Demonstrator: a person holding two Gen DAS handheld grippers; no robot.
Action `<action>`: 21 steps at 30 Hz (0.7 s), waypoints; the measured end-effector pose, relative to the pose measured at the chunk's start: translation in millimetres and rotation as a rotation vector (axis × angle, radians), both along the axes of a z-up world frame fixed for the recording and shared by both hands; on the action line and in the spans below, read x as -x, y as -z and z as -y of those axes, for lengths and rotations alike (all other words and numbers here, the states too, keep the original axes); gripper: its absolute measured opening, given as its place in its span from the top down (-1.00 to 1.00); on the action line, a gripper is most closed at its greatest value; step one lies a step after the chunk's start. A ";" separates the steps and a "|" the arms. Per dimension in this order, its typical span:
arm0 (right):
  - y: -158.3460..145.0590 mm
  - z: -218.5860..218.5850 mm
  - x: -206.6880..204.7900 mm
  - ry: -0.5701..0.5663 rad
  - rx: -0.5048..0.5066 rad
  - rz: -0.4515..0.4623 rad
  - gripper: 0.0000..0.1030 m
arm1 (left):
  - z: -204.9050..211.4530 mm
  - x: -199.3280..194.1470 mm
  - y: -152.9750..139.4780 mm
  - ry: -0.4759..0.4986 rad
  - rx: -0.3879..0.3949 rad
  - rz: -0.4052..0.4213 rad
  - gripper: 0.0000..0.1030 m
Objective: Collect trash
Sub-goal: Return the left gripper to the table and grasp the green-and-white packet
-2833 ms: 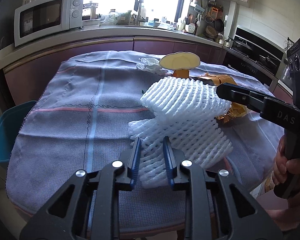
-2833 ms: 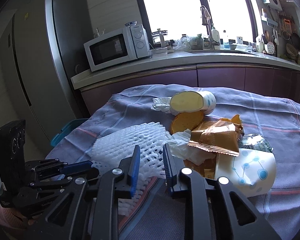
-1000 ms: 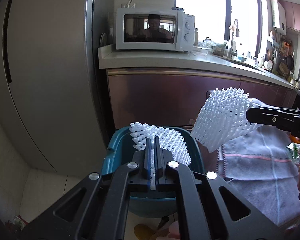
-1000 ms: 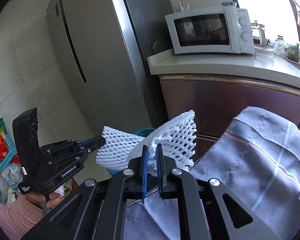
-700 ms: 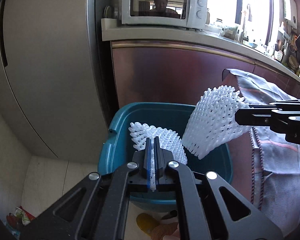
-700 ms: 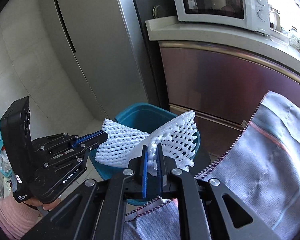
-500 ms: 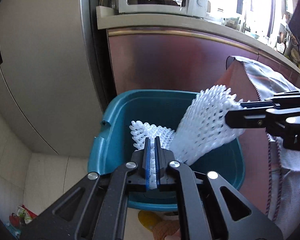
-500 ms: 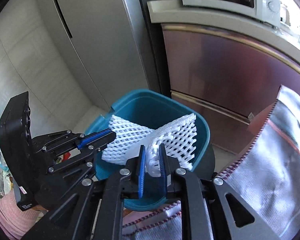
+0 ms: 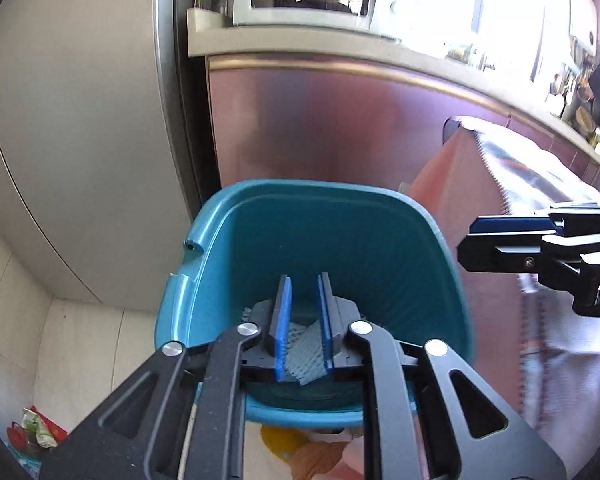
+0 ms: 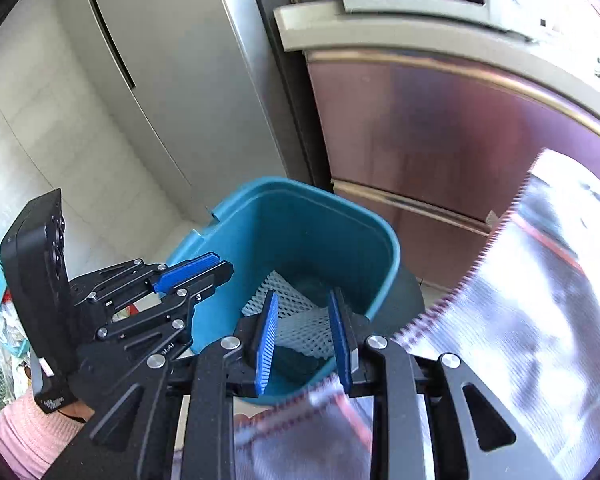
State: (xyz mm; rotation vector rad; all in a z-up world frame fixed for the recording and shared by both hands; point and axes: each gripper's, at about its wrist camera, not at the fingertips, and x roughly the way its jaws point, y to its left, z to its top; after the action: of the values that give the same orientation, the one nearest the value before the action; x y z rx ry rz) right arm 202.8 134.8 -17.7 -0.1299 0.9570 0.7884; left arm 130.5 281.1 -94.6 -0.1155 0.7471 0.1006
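Fingers of our left gripper [image 9: 303, 320] are spread apart and hold nothing, just above the teal bin [image 9: 220, 216]. Our right gripper [image 10: 303, 338] is also spread and free, over the bin rim near the tablecloth [image 10: 540, 300]. Both white foam nets [image 10: 296, 322] lie at the bottom of the bin. Half a second ago each gripper pinched one net over the bin; now both are released. We think a fast pull back could catch the cloth edge and drag it, because the right gripper hangs so close beside it.
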 end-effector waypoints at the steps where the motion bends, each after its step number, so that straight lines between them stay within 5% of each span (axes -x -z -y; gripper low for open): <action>1: -4.0 6.9 4.2 0.001 -0.013 0.012 0.48 | 1.3 5.3 -5.6 0.004 0.006 0.019 0.60; 12: -60.8 108.3 73.7 0.103 -0.139 0.198 0.16 | 68.9 60.6 -73.0 0.187 0.054 0.217 0.06; 21: -75.3 213.6 125.3 0.322 -0.125 0.281 0.14 | 161.4 77.9 -83.2 0.419 0.112 0.208 -0.04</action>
State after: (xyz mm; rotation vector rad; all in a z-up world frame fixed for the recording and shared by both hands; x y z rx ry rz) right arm 77.5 -78.8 57.6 0.0229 0.6388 0.5136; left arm 52.6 119.7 -11.4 -0.0727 0.5559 -0.3482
